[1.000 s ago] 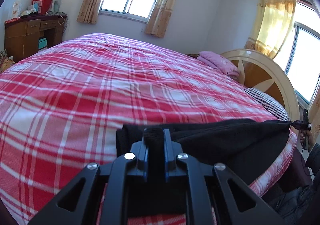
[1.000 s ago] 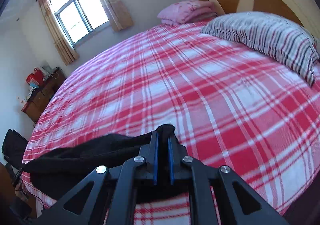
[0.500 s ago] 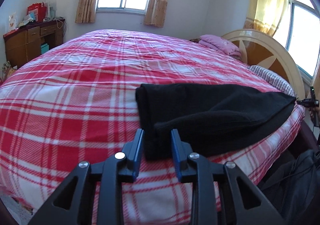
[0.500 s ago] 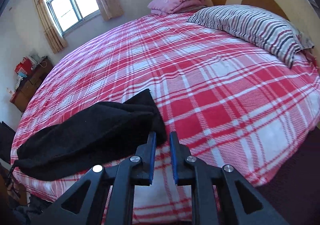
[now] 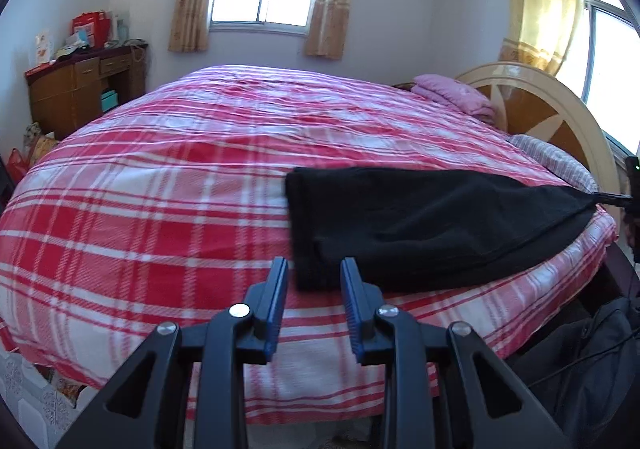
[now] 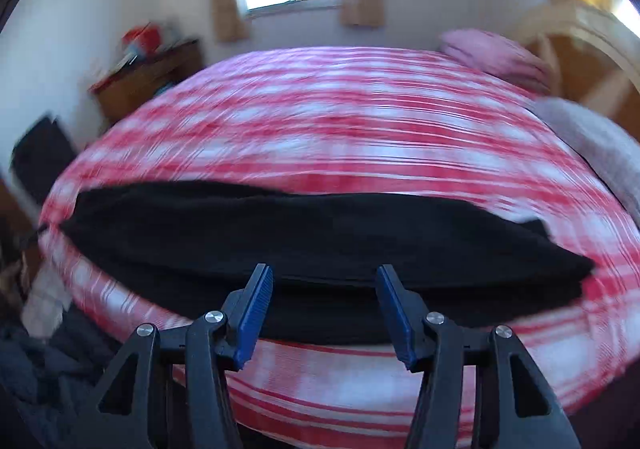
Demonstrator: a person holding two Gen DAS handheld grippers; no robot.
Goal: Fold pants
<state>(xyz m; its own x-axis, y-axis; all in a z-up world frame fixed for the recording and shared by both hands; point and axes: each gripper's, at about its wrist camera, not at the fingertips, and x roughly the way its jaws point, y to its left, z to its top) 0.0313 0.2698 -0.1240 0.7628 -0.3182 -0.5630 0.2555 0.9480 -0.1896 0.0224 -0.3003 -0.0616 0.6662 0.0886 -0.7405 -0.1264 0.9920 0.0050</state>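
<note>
Black pants [image 5: 420, 225] lie lengthwise, folded into a long strip, near the front edge of the red plaid bed [image 5: 160, 209]. In the left wrist view my left gripper [image 5: 314, 269] is open, pulled back just short of the strip's squared left end, and its pads touch nothing. The right wrist view is blurred by motion. There my right gripper [image 6: 324, 277] faces the middle of the long side of the pants [image 6: 320, 241]. Its jaws are opening wide. The cloth's near edge shows in the gap between them, but the pads do not press on it.
A wooden desk [image 5: 80, 89] with clutter stands at the back left. A folded pink blanket [image 5: 456, 93] and a striped pillow [image 5: 552, 161] lie by the headboard [image 5: 560, 101] on the right. Dark bags or clothes [image 5: 580, 369] sit on the floor at the lower right.
Both grippers have let go of the pants' ends and drawn back, so the strip now rests on the bed. The right gripper swept left along the pants, rolled and spread its jaws.
</note>
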